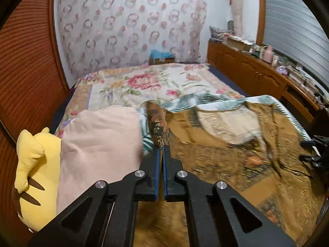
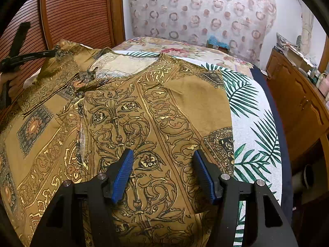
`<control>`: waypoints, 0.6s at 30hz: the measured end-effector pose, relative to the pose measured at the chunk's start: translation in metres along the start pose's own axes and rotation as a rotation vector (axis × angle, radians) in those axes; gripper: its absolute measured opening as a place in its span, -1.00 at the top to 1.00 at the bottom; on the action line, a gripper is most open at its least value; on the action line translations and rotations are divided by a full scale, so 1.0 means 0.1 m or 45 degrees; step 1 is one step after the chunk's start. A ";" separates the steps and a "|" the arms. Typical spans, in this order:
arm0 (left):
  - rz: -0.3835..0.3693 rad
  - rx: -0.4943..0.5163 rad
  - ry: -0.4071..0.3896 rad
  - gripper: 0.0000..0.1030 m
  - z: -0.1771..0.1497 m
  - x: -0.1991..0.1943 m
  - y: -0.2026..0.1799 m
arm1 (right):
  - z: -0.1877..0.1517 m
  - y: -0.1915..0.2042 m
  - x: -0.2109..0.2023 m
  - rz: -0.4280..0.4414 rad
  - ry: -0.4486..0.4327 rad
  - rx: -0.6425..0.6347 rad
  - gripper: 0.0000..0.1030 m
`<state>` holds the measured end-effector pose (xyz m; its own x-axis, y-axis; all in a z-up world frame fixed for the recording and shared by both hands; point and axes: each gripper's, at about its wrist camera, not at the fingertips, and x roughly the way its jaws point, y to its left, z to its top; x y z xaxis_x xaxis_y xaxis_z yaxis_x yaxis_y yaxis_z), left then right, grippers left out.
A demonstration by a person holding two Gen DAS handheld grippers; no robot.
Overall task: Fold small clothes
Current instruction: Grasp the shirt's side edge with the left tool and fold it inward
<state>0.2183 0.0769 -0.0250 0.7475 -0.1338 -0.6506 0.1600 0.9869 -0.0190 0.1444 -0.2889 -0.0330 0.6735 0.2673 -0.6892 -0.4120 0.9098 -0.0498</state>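
A mustard-gold shirt with ornate black and gold print lies spread on a white palm-leaf cloth on the bed. My left gripper is shut on a raised fold of the shirt at its left side; in the right wrist view it shows pinching the shirt's far left corner. My right gripper is open and empty, its blue pads just above the shirt's front panel near the right side. The shirt's collar and buttons lie at the upper left.
A pink pillow and a yellow plush toy lie at the left. A floral bedspread covers the far bed. A wooden cabinet with clutter runs along the right. A louvred wooden door stands left.
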 end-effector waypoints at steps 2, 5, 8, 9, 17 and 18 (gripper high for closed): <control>-0.019 0.015 -0.025 0.93 -0.07 -0.13 -0.10 | 0.00 0.00 0.00 0.000 0.000 0.000 -0.22; -0.053 0.011 -0.043 0.94 -0.21 -0.30 -0.17 | 0.00 0.00 0.00 0.001 0.000 -0.001 -0.22; -0.066 0.008 -0.062 0.95 -0.30 -0.42 -0.23 | 0.00 0.00 0.00 0.001 0.000 -0.001 -0.23; -0.074 0.002 -0.068 0.95 -0.34 -0.45 -0.23 | 0.00 0.00 0.00 0.002 0.000 0.000 -0.23; -0.091 -0.009 -0.082 0.95 -0.41 -0.56 -0.28 | 0.01 -0.01 -0.02 0.011 0.014 0.016 -0.23; -0.092 -0.011 -0.085 0.95 -0.41 -0.56 -0.28 | 0.02 -0.02 -0.03 0.017 0.015 0.017 -0.23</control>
<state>0.1455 0.0607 -0.0185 0.7759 -0.2097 -0.5950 0.2093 0.9753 -0.0708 0.1443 -0.2908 -0.0289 0.6605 0.2757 -0.6984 -0.4126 0.9104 -0.0308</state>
